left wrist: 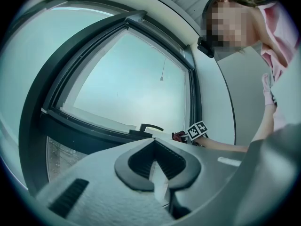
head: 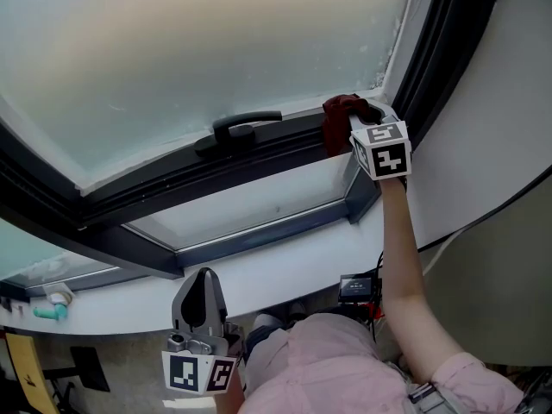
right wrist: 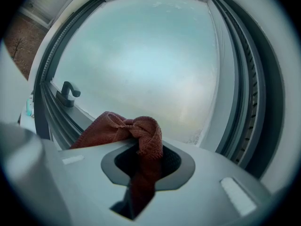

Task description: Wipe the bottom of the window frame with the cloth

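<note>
**A:** Where is the cloth?

**B:** In the head view the cloth is at about 1 o'clock, bunched against the right end of the frame's bottom rail. The handle is at its 9 o'clock. The right gripper has it: in the right gripper view the fingers are clamped on a twisted fold, and the rest spills out toward 10 o'clock.

**A:** And the left gripper?

**B:** The left gripper is low at 7 o'clock, well apart from the frame and below the sill. Its fingers are closed together with nothing between them.

**A:** How will the cloth handle?

**B:** I judge it light, soft and limp. It looks like a knitted or terry weave, so it should drape into the rail's grooves and not skate over them. It won't break or slip much, but it has no stiffness. Only the part pressed down by the gripper will scrub, and the loose tail will just trail.

**A:** So is that a good place to hold it?

**B:** Fairly. A pinch through a thick fold near the middle leaves a pad of fabric ahead of the fingertips. I'd guess a pinch at a thin edge would tug free on the frame's ridges. The wad could also snag on the handle at 9 o'clock.
</note>
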Motion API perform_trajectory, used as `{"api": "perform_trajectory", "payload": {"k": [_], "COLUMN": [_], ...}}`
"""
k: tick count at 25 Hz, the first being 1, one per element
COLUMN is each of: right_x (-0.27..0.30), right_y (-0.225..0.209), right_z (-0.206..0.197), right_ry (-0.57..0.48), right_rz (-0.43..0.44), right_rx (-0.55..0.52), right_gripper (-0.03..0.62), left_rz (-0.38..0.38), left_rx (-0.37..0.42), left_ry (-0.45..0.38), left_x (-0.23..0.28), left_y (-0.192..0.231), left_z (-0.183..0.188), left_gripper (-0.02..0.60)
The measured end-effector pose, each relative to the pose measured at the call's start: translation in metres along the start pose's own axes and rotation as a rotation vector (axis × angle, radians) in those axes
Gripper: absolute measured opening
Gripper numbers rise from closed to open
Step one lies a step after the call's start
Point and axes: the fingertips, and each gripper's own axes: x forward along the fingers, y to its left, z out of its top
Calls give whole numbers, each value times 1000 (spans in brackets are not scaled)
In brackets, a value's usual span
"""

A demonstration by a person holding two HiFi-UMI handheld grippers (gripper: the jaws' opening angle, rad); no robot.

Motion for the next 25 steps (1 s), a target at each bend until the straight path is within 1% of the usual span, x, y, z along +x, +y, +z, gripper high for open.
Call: {"api": "perform_trajectory", "payload": {"k": [8, 25], "right_x": [1, 2], "right_y": [-6, -24], "right_z": [-3, -9], "right_ry": [16, 33], "right_rz": [8, -12], "right_rx": [7, 36], "right_gripper": [69, 69], "left_rz": [7, 7], "left_rx": [-1, -1], "left_ry": [-5, -12], "left_x": [0, 0], "left_y": [-3, -6], "left_z": [0, 1], "left_gripper": [2, 2]}}
